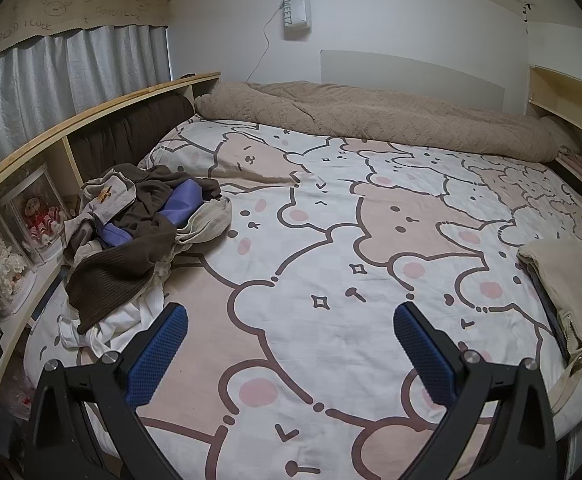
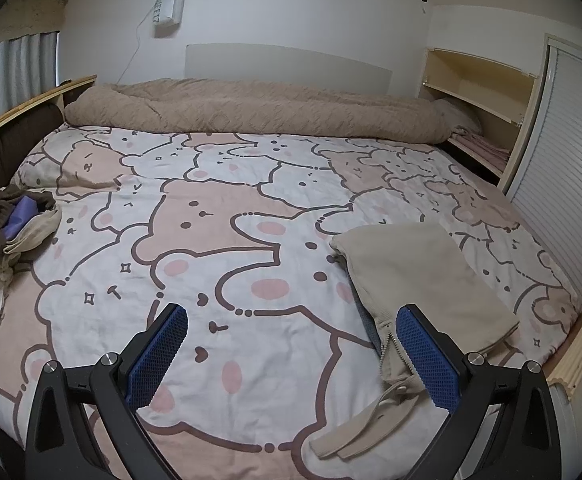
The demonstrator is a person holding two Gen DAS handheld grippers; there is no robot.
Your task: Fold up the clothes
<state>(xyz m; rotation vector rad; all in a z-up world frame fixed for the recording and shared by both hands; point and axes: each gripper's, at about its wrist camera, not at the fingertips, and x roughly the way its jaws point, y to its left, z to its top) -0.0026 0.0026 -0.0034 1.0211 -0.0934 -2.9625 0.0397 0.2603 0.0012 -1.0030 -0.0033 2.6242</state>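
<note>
The folded beige garment (image 2: 423,280) lies on the right side of the bear-print bedsheet (image 2: 227,184), its long axis running from the near zipper end away toward the far right. The unsorted clothes pile (image 1: 139,232) sits well apart at the bed's left edge. Both the left gripper (image 1: 291,320) and right gripper (image 2: 291,322) hover wide open, holding nothing.
</note>
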